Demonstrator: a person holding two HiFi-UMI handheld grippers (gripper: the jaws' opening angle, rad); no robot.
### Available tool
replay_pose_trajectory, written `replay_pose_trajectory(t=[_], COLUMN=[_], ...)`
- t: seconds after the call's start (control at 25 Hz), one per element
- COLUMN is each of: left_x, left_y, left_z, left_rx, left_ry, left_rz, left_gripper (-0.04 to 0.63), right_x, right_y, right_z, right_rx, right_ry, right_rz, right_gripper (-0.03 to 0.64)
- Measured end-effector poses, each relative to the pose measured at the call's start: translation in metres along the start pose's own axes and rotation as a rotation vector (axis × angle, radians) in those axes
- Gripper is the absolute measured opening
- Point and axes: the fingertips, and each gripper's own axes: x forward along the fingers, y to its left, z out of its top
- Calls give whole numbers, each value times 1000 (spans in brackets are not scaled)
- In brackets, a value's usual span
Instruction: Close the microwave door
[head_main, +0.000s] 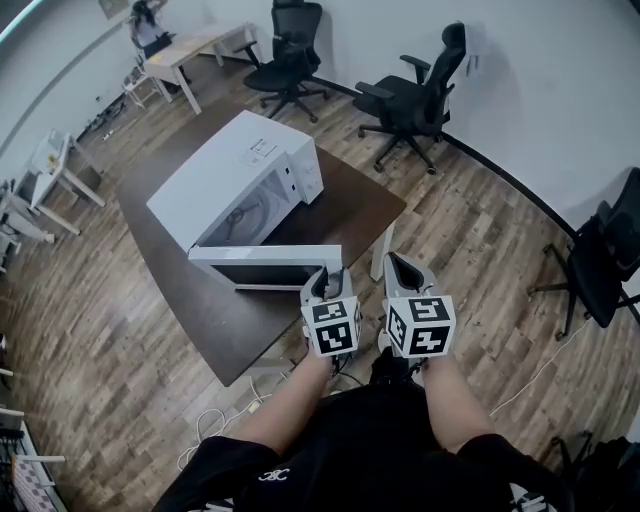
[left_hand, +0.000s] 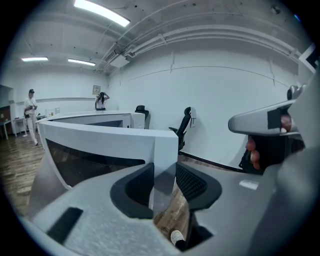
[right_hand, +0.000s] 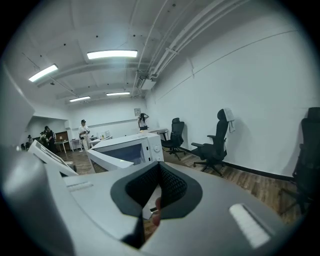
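A white microwave (head_main: 240, 175) stands on a dark brown table (head_main: 345, 205), its door (head_main: 265, 265) swung wide out toward me. My left gripper (head_main: 328, 282) is at the door's free end. In the left gripper view the door (left_hand: 100, 145) runs off to the left, and its end edge stands between the parted jaws of my left gripper (left_hand: 165, 186), nearly filling the gap. My right gripper (head_main: 398, 265) hovers just right of the door end, off the table's corner, with its pads together and nothing in them. The right gripper view shows the microwave (right_hand: 132, 147) ahead beyond that gripper (right_hand: 157, 172).
Black office chairs (head_main: 415, 95) (head_main: 290, 55) stand behind the table, another (head_main: 605, 255) at the right wall. A white cable (head_main: 225, 420) lies on the wood floor by my legs. Desks (head_main: 190, 50) stand at the back left. People (right_hand: 83, 132) stand far off.
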Motion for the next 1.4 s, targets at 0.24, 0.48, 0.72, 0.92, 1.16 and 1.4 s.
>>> replay_pose_trajectory(t=[0.24,0.48,0.72,0.92,1.16,1.4], left_x=[33,62,88,109,130,147], left_y=[6,14,24,35,49,63], left_z=[19,37,51,63,77,88], left_rx=[-32,-54,-79,-108,-140,-175], left_ry=[6,-1,-6,-7,-17,-33], left_rz=[37,76,118,157,233,302], left_gripper=[149,149,150,150,150,150], right_x=[42,79,117,144,170,194], right_y=[-14,-29,-38,-44,-57,-65], right_z=[20,35,46,56,67,75], right_rx=[-11,-7,-9,-23,-43,-70], right_ry=[4,10,27,37,47,62], right_rz=[35,61,101,144,192,251], right_gripper=[9,9,9,9,9,9])
